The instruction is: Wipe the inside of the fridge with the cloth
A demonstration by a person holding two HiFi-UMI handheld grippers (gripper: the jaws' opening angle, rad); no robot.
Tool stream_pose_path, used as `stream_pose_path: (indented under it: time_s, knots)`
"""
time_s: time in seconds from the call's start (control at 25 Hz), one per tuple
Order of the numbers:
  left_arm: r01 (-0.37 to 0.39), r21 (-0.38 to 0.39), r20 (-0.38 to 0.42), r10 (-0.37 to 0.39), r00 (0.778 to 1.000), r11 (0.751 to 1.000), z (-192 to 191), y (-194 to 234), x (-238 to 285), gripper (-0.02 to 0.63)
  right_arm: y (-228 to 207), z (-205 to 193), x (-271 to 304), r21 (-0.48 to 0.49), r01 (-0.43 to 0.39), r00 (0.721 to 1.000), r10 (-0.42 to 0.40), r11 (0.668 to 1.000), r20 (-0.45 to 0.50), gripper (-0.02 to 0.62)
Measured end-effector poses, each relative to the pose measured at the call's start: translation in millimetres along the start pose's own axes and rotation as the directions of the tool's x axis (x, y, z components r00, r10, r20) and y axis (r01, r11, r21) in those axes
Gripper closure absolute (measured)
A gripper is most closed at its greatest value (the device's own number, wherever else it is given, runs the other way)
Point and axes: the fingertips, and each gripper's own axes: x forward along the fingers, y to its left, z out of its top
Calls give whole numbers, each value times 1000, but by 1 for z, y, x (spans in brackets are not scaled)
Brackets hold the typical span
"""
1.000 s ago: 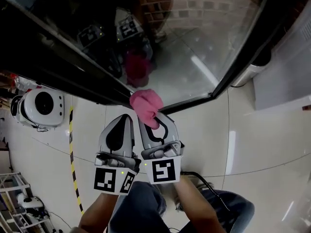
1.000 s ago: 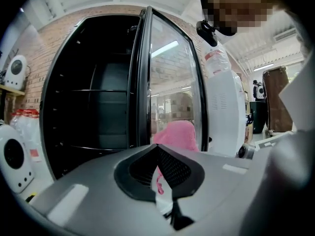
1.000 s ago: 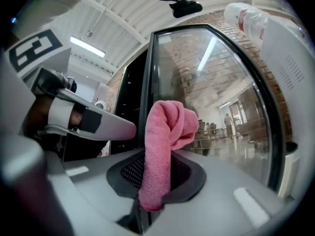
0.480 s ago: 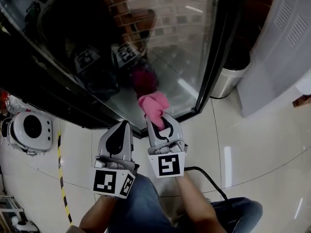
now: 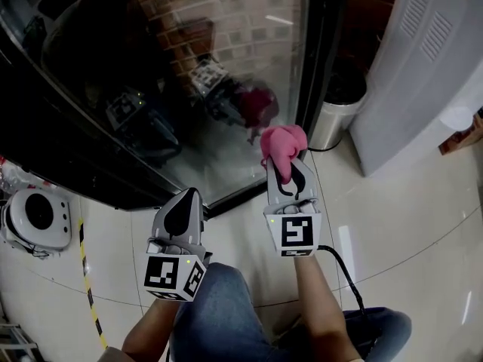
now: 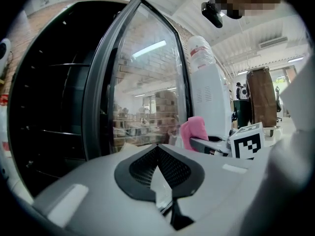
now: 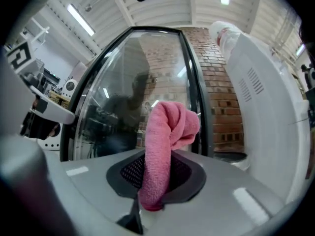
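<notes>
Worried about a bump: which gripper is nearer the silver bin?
Right. The right gripper, clamping the pink cloth, sits just left of the bin; the left gripper is farther left, nearer the person.

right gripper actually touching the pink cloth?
Touching. The right gripper view shows the right gripper clamped on the pink cloth, which stands up between its jaws.

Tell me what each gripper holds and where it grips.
The right gripper is shut on the pink cloth, pinching one end; the rest bunches beyond the tips. The left gripper is shut on nothing.
</notes>
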Motion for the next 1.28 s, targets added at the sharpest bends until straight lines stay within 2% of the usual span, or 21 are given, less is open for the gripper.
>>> stream_pose_path:
  time_s: [0.12, 0.2, 0.36, 0.52, 0.8, 0.96, 1.12, 1.28]
  knots:
    - [-10, -1, 21, 10, 1000, 1000, -2, 2, -4, 592, 32, 18, -6, -16, -62, 996, 63, 998, 63, 534]
    - [-17, 7, 48, 17, 999, 1000, -2, 6, -8, 592, 66, 20, -11, -20, -136, 988, 137, 990, 65, 534]
    - [-45, 9, 78, 44, 996, 999, -6, 22, -17, 593, 143, 8, -18, -45, -315, 949, 315, 948, -1, 534]
    - [-47, -5, 72, 47, 996, 999, -11, 41, -29, 592, 189, 3, -22, -6, -400, 916, 400, 916, 12, 534]
    - [-29, 17, 44, 28, 999, 999, -29, 56, -38, 592, 216, -14, -21, 63, -428, 904, 428, 901, 14, 534]
    - [-14, 27, 35, 14, 999, 1000, -38, 54, -36, 592, 221, -23, -20, 63, -426, 904, 427, 903, -1, 534]
    - [-9, 20, 36, 8, 999, 1000, -41, 53, -32, 592, 205, -36, -15, 43, -399, 916, 400, 916, -16, 534]
    - [7, 12, 35, -7, 999, 1000, -41, 47, -28, 592, 165, -56, -11, 28, -345, 937, 346, 938, -43, 534]
